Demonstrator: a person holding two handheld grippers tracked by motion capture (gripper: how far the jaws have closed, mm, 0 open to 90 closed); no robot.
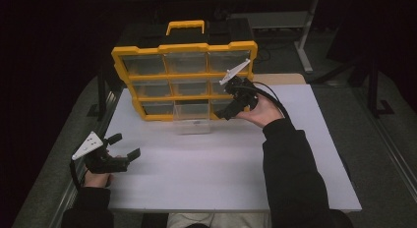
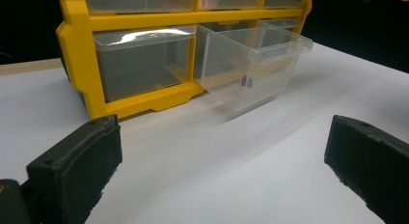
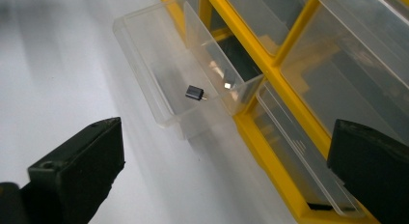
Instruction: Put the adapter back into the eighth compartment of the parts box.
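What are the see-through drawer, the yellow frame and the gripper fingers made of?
The drawer looks like thin clear plastic: you see the small black part through its glossy walls. The frame looks like hard moulded plastic, smooth with a slight shine. The fingers look like matte black foam or rubber, with a rough, dull face; which one is unclear.

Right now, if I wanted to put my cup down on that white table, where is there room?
The white table is bare across its middle and near edge, between the left hand-held gripper and the sleeve, and also on its right side. It is crowded at the far edge, where the yellow organizer stands with its pulled-out clear drawer and the right hand-held gripper beside it.
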